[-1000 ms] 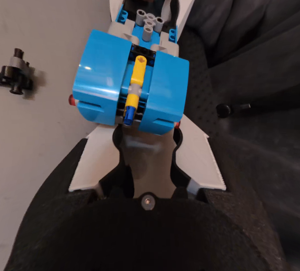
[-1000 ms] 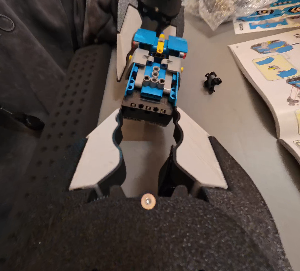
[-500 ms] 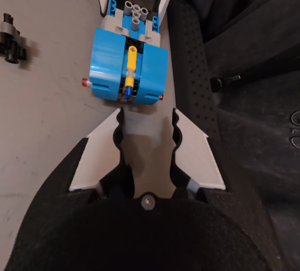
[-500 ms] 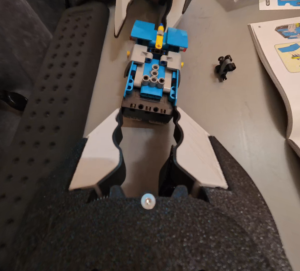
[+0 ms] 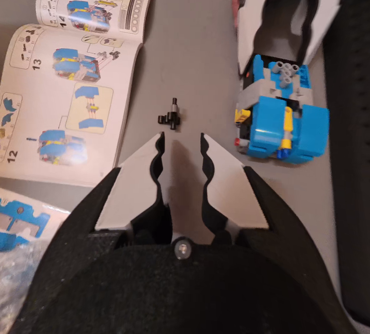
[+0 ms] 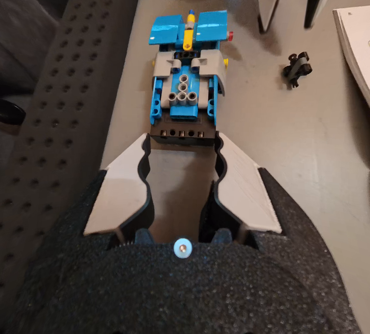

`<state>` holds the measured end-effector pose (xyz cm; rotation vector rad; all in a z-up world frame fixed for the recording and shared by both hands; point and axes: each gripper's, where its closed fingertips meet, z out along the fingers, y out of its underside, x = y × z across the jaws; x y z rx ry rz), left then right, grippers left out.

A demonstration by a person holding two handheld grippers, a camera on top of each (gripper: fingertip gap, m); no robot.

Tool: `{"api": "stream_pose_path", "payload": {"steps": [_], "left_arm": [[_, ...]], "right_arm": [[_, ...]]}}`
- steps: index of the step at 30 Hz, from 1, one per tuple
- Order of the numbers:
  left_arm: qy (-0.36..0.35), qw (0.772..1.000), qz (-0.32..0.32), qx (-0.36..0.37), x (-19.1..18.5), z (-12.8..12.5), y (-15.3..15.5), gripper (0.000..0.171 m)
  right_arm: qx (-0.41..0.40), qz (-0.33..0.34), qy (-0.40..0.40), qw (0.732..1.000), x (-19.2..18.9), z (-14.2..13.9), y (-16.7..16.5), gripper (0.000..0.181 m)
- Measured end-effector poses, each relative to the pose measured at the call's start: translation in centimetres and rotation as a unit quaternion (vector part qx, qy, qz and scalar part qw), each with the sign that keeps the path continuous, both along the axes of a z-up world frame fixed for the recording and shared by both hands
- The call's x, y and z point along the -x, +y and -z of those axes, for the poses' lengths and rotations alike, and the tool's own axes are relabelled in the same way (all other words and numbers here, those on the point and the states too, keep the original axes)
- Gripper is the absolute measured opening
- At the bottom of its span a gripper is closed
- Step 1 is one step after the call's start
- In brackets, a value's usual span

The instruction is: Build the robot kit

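Observation:
A blue, grey and black brick model (image 6: 183,84) with a yellow pin on top rests on the grey table (image 6: 260,154). My right gripper (image 6: 182,138) is shut on the model's black rear block, one fingertip on each side. In the left wrist view the model (image 5: 280,124) sits at the right with the right gripper (image 5: 274,64) behind it. My left gripper (image 5: 182,136) is open and empty, its tips just short of a small black and grey part (image 5: 170,116) lying on the table. The right wrist view shows this part (image 6: 296,68) and the left gripper (image 6: 284,26) at the upper right.
An open instruction booklet (image 5: 70,84) lies left of the small part; its edge shows in the right wrist view (image 6: 356,54). A blue sticker sheet (image 5: 20,222) and a clear plastic bag (image 5: 12,276) lie near left. A dark perforated pad (image 6: 70,84) borders the model.
My left gripper let go of the model's blue front, drew back and swung left to face the small black part. My right gripper kept its hold on the model's rear.

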<state>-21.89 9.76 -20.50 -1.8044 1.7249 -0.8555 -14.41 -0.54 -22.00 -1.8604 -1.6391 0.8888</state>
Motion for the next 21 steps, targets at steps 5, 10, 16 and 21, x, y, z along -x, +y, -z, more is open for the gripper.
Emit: {"api": "stream_pose_path", "payload": {"steps": [5,10,16,21], "left_arm": [[0.022,0.999,0.02,-0.019,-2.1,1.5,0.8,0.032],[0.014,0.997,0.054,-0.055,-4.0,1.4,0.0,0.013],[-0.116,0.968,-0.086,0.203,-8.2,-5.4,-1.6,0.013],[-0.114,0.913,-0.116,0.373,-8.6,-7.1,-4.5,0.012]], "right_arm": [[0.013,0.029,0.073,0.997,-0.2,-2.7,1.0,0.061],[0.018,0.121,0.131,0.984,-1.1,-4.6,4.6,0.06],[-0.195,0.172,0.13,0.957,-1.3,-7.9,6.0,0.048],[-0.331,0.198,0.086,0.918,-1.3,-9.5,6.0,0.05]]}}
